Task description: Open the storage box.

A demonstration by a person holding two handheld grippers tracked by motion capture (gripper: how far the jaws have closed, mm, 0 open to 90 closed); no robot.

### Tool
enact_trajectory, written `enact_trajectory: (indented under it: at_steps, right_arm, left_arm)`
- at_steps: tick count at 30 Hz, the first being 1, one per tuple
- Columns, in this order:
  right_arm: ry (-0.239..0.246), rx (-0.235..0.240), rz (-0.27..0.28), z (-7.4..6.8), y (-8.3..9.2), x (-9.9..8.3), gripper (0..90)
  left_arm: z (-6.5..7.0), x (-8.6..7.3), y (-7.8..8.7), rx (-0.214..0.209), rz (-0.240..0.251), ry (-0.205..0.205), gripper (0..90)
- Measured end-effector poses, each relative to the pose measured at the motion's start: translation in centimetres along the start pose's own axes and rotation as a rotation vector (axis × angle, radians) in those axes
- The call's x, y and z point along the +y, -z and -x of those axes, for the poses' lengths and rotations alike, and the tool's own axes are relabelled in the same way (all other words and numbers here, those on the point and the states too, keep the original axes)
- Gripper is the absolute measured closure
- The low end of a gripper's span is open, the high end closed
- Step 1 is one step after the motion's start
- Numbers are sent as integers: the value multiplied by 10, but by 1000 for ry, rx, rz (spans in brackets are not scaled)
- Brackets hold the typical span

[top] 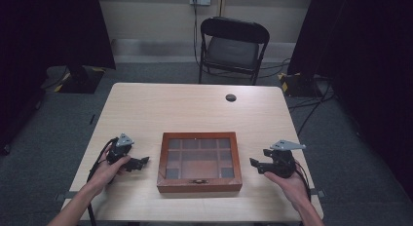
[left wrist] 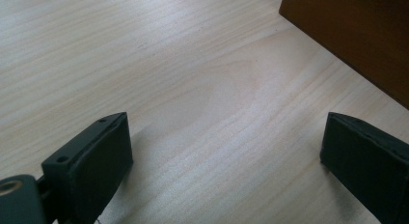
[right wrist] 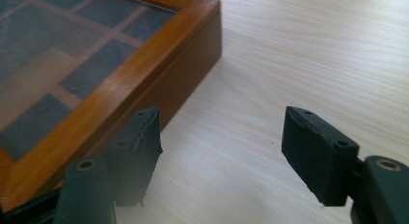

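L gripper (top: 142, 162) & R gripper (top: 255, 163) both agape, empty, flanking wooden box (top: 199, 161), pointing inward.

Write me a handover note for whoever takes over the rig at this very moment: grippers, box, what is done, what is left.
Left gripper: open, nothing between its fingers, just left of the wooden box, pointing at it, not touching.
Right gripper: open, nothing held, beside the box's right side, apart from it.
Box: mid-table near the front edge, glass lid down, clasp facing the person.
Done: nothing visible on the box.
Left: probably the whole job, likely opening the lid or moving the box.
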State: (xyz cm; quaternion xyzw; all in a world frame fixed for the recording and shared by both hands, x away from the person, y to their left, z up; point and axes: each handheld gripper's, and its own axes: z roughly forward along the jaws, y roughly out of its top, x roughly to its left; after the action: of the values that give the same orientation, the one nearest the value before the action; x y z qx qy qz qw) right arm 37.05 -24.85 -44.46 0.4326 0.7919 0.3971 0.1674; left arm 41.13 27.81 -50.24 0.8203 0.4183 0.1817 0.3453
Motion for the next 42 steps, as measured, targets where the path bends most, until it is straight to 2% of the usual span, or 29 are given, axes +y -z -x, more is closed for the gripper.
enact_trajectory:
  at_steps: [7, 12, 16, 23, 24, 28, 34, 36, 38, 40, 42]
  right_arm:
    - [-10, 87, 11, -13, 8, 13, 363]
    - [15, 150, 18, -27, 10, 21, 415]
    - [31, 215, 29, -38, 11, 26, 495]
    - [56, 303, 37, -58, 10, 36, 541]
    - [58, 327, 40, -62, 9, 38, 552]
    - [100, 375, 42, -77, 5, 49, 580]
    - [158, 430, 12, -102, -12, 63, 632]
    - [164, 459, 6, -108, -20, 63, 663]
    - [167, 464, 1, -111, -23, 62, 678]
    - [200, 496, -44, -121, -35, 56, 706]
    - [215, 512, -50, -124, -39, 53, 720]
  left_arm:
    - [0, 0, 0, 1, 0, 0, 35]
    - [0, 0, 0, 0, 0, 0, 35]
    - [0, 0, 0, 1, 0, 0, 35]
    - [0, 0, 0, 1, 0, 0, 35]
    - [0, 0, 0, 1, 0, 0, 35]
    - [0, 0, 0, 2, 3, 2, 35]
    - [0, 0, 0, 2, 1, 0, 35]
    - [0, 0, 0, 2, 0, -1, 35]
    - [0, 0, 0, 0, 0, 0, 35]
    - [0, 0, 0, -3, -2, 0, 35]
    - [0, 0, 0, -4, -2, 0, 34]
